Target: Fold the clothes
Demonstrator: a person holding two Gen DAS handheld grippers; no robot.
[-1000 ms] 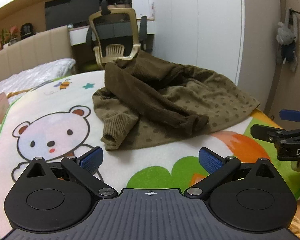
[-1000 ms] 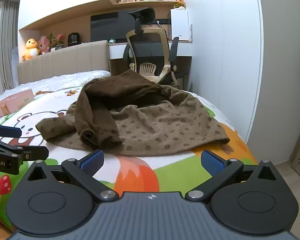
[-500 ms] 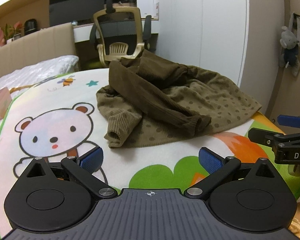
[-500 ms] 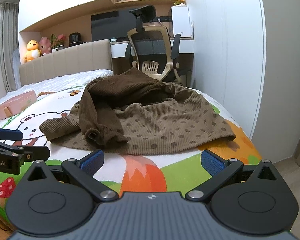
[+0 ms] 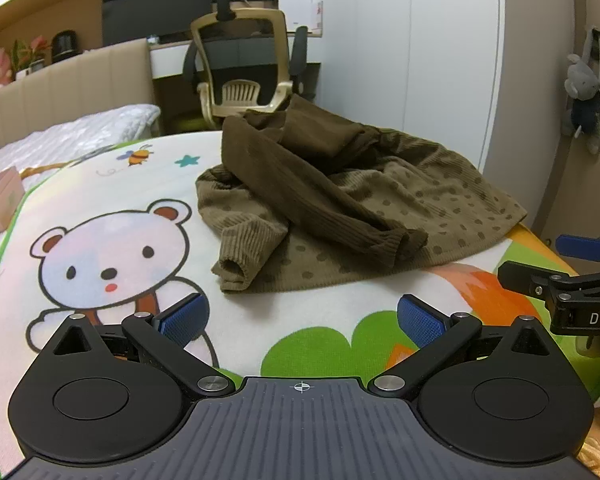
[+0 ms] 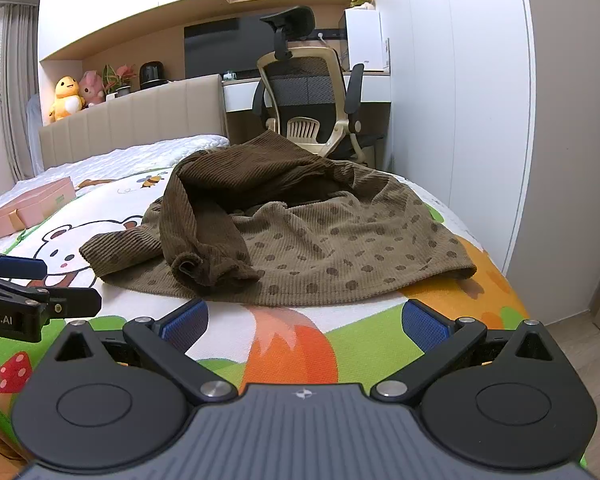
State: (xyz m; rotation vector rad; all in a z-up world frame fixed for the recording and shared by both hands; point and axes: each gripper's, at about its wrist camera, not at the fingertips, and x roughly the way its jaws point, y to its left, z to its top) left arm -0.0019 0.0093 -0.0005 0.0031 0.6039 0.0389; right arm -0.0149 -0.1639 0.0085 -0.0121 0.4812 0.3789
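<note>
left wrist: left gripper (image 5: 302, 316) spread wide, empty, near brown dotted sweater (image 5: 340, 208) crumpled at far right of cartoon blanket (image 5: 140, 184) | right wrist: right gripper (image 6: 304, 322) splayed, empty, just short of hem | step: approach, unfolded | next: seize hem, spread flat

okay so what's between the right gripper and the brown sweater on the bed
Nothing but bare printed blanket: in the right wrist view the open right gripper faces the brown sweater across an orange and white patch, with no object there.
</note>
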